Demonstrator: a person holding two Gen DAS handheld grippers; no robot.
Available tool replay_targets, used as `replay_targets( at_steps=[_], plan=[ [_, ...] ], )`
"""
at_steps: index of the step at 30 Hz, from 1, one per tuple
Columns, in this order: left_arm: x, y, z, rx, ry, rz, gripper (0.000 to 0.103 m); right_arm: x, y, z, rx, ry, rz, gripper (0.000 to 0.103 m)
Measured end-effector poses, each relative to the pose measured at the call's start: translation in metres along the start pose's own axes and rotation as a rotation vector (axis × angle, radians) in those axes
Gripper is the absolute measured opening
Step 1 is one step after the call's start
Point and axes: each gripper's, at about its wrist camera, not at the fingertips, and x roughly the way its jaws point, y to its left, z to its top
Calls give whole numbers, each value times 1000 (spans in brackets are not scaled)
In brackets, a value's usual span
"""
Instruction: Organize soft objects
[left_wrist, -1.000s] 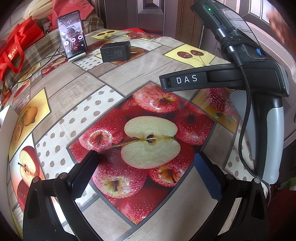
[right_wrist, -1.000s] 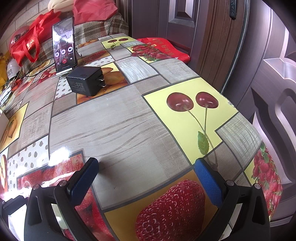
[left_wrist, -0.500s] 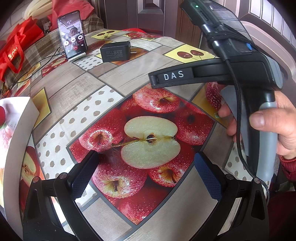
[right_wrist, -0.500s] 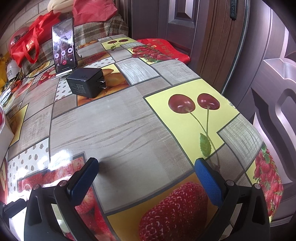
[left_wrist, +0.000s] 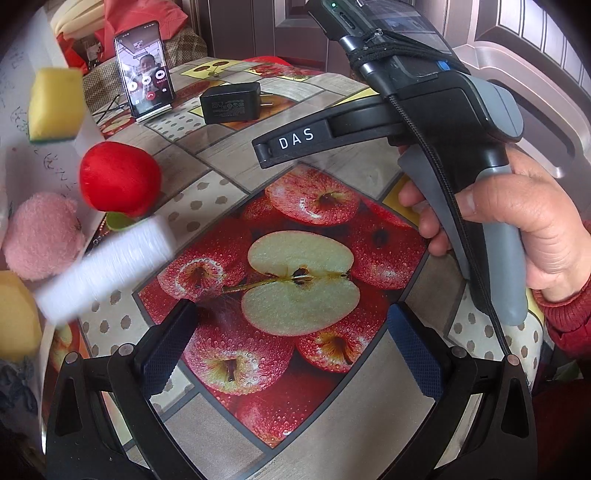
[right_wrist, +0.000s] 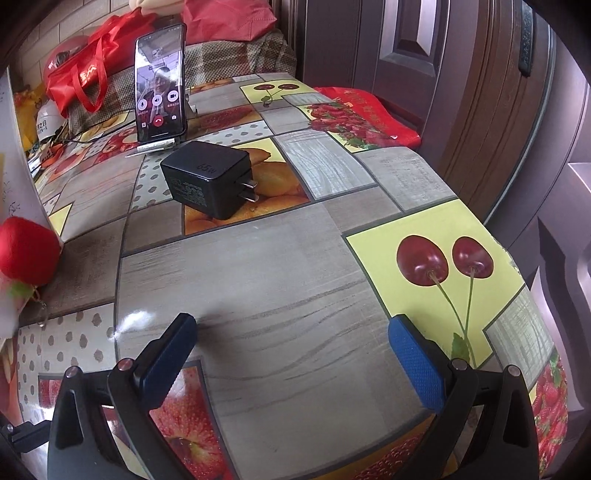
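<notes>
Currently both tongs hover over the worktop (right_wrist: 295, 280), which wears a fruit-print cover. Left tongs (left_wrist: 291, 343) spread wide, nothing between the pads, above the printed halved apple. Right tongs (right_wrist: 291, 354) also spread and empty, over the grey wood-look patch beside the printed cherries.

Right tongs' handle is in the left view, gripped by a hand (left_wrist: 517, 229) with a red sleeve (left_wrist: 565, 317) at the worktop's right edge.

Soft objects sit at the worktop's left edge, blurred: yellow sponge (left_wrist: 55, 105) with a green underside, red plush apple (left_wrist: 120, 179), pink plush toy (left_wrist: 42, 236), another yellow item (left_wrist: 16, 317) cut off by the frame. A white blurred bar (left_wrist: 107, 266) crosses in front of them, possibly a container rim; cannot tell whether the objects are inside anything. Red plush apple also shows in the right view (right_wrist: 27, 251).

At the far edge: a phone (right_wrist: 159, 94) upright on a stand, screen lit, and a black charger (right_wrist: 207, 181) lying just in front of it.
</notes>
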Motion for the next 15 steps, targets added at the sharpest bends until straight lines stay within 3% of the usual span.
replay_targets(
  at_steps=[15],
  plan=[
    [-1, 2, -1, 5, -14, 8, 103, 0, 0, 0, 1, 8, 16, 103]
  ],
)
